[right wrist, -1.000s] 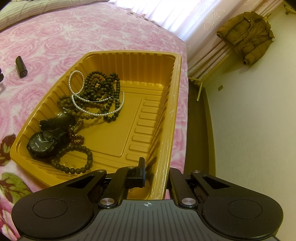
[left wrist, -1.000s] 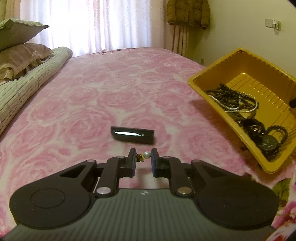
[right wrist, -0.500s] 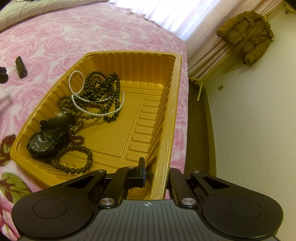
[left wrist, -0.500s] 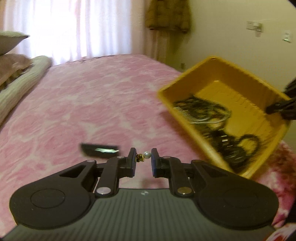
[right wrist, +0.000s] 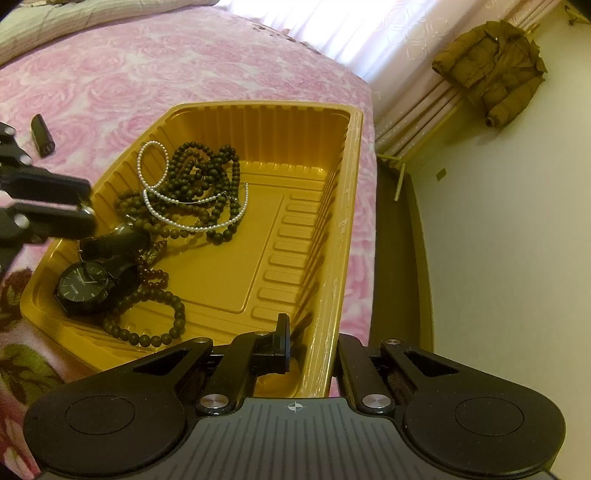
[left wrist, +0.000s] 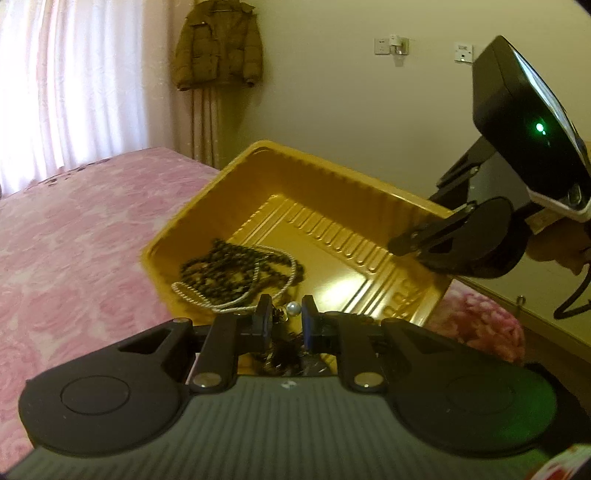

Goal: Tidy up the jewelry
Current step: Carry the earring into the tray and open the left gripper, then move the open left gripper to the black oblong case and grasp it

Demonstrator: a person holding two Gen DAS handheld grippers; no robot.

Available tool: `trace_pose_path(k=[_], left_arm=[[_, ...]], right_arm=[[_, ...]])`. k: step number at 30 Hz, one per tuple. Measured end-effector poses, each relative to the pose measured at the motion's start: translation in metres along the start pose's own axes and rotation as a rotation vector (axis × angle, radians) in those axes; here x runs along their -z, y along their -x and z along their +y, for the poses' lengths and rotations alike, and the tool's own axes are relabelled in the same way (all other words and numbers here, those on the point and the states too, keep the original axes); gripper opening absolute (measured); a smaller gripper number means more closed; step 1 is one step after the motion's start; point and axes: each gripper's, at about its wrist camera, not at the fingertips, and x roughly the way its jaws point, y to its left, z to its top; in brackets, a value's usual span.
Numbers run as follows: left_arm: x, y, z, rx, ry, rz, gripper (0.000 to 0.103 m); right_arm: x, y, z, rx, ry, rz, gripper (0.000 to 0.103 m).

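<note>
My left gripper (left wrist: 286, 310) is shut on a small pearl-and-gold piece (left wrist: 293, 308), held above the near end of the yellow tray (left wrist: 332, 166). From the right wrist view the left gripper (right wrist: 86, 210) reaches in over the tray's left wall (right wrist: 110, 177). Inside lie dark bead necklaces (right wrist: 199, 173), a pearl strand (right wrist: 192, 218), a black watch (right wrist: 83, 286) and a bead bracelet (right wrist: 155, 321). My right gripper (right wrist: 314, 349) is shut on the tray's rim at the near right corner, its right finger hidden behind the wall. The right gripper (left wrist: 402, 243) also shows at the tray's far edge.
The tray rests on a pink rose bedspread (left wrist: 74, 229) close to the bed's edge. A small black case (right wrist: 42, 134) lies on the spread left of the tray. A brown jacket (left wrist: 218, 48) hangs by the curtains, and folded bedding (right wrist: 74, 18) lies far off.
My left gripper swung right from the bedspread to above the tray, still carrying the pearl piece. The black case dropped out of its view. The right gripper and tray stayed put.
</note>
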Motion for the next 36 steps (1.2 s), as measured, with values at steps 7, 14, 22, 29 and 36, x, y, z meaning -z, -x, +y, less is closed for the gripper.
trace_pose_path(k=[7,14,22,29,36], left_arm=[[0.001,-0.009,-0.007,0.018,-0.013,0.015,0.014],[0.003,-0.009,-0.007,0.018,-0.023,0.021,0.014],[0.001,-0.011,-0.009,0.021,-0.029,0.017,0.014],[0.000,-0.013,-0.012,0.033,-0.040,0.023,0.015],[0.009,-0.007,-0.005,0.001,-0.035,0.026,0.052]], right_arm=[[0.002,0.000,0.000,-0.005,-0.008,0.000,0.006],[0.002,0.000,0.000,-0.005,-0.008,0.001,0.006],[0.002,0.000,0.000,-0.005,-0.008,0.001,0.006],[0.002,0.000,0.000,-0.005,-0.008,0.001,0.006],[0.002,-0.001,0.000,-0.006,-0.008,0.001,0.006]])
